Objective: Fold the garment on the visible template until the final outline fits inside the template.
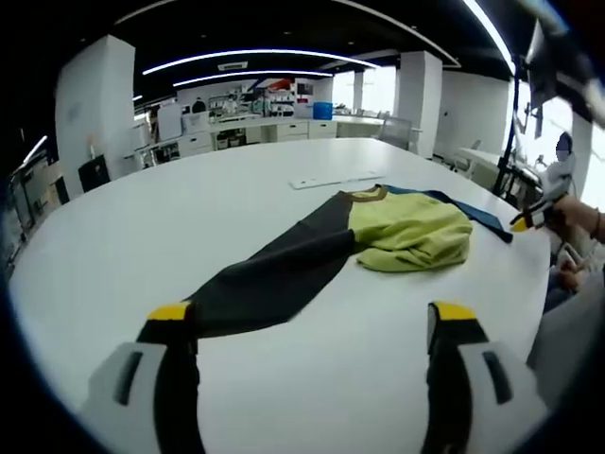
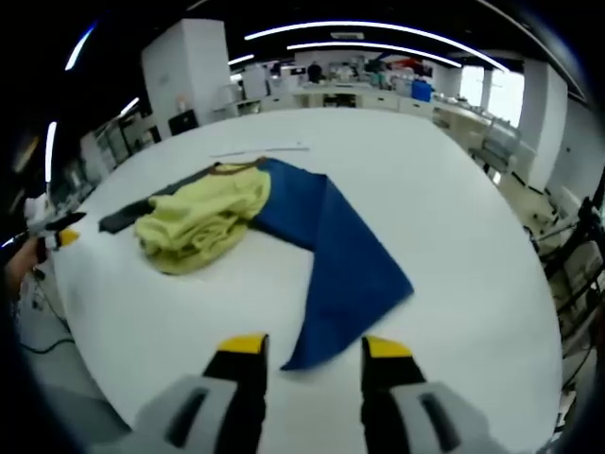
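White round table spans both views, matte and smooth, open-plan lab behind at top of frame. Garment lies mid-frame in left gripper view: dark grey sleeve running lower left, yellow-green body bunched in soft creases, blue sleeve flat and tapering toward bottom centre of right gripper view. Thin pale strip beyond the collar; template outline not discernible. Left gripper jaws apart, empty, near grey cuff. Right gripper jaws apart, straddling blue cuff tip. Judgement: pinch each cuff squarely, fold sleeves inward over body, smooth bunching first.
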The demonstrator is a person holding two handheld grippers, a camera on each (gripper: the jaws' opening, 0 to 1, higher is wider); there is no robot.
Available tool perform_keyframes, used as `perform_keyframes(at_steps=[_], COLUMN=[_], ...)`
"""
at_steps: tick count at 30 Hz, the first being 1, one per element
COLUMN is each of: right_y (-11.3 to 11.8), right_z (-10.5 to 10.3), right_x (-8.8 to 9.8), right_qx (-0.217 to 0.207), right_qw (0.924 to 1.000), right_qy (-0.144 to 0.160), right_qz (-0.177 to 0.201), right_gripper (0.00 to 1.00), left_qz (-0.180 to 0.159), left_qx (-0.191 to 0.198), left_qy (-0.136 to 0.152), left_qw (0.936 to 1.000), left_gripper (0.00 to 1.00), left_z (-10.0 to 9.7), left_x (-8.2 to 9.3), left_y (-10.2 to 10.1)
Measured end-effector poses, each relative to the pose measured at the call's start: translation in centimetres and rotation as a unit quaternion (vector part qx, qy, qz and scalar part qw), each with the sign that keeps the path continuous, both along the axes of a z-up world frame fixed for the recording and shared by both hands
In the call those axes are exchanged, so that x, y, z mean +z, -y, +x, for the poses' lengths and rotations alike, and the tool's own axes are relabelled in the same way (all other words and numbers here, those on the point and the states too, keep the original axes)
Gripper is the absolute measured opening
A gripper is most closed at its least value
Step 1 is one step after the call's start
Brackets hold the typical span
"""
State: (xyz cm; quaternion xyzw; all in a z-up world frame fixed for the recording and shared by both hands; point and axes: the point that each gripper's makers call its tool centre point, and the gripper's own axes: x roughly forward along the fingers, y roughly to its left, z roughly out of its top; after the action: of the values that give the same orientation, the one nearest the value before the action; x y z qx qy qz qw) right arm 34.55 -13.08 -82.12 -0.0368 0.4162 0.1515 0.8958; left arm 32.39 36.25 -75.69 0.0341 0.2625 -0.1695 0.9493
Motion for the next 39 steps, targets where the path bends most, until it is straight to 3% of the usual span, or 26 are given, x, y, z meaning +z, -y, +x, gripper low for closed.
perform_keyframes(at_steps=[9, 15, 23, 29, 39], right_y=[0.1, 0.1, 1.4, 3.1, 6.9], right_z=[-0.4, -0.7, -0.4, -0.2, 2.5], right_x=[-1.0, -1.4, -0.8, 0.8, 4.1], right_qx=[0.033, 0.042, 0.039, 0.033, 0.026], right_qw=[0.9979, 0.9976, 0.9974, 0.9969, 0.9917], right_qy=[0.011, 0.009, 0.0, 0.003, 0.031], right_qz=[-0.055, -0.053, -0.061, -0.071, -0.122], right_gripper=[0.18, 0.0, 0.0, 0.0, 0.0], left_qz=[-0.013, -0.008, 0.001, -0.004, -0.002], left_qx=[-0.019, -0.025, -0.033, -0.031, -0.038], left_qy=[-0.006, -0.015, -0.037, -0.034, -0.033], left_qw=[0.9997, 0.9995, 0.9988, 0.9989, 0.9987], left_gripper=[0.98, 0.96, 0.93, 0.94, 0.94], left_z=[-1.0, -1.2, -1.8, -2.3, -2.4], left_x=[0.3, 0.0, -1.5, -1.0, -0.8], left_y=[2.0, 1.8, 1.3, 2.7, 3.1])
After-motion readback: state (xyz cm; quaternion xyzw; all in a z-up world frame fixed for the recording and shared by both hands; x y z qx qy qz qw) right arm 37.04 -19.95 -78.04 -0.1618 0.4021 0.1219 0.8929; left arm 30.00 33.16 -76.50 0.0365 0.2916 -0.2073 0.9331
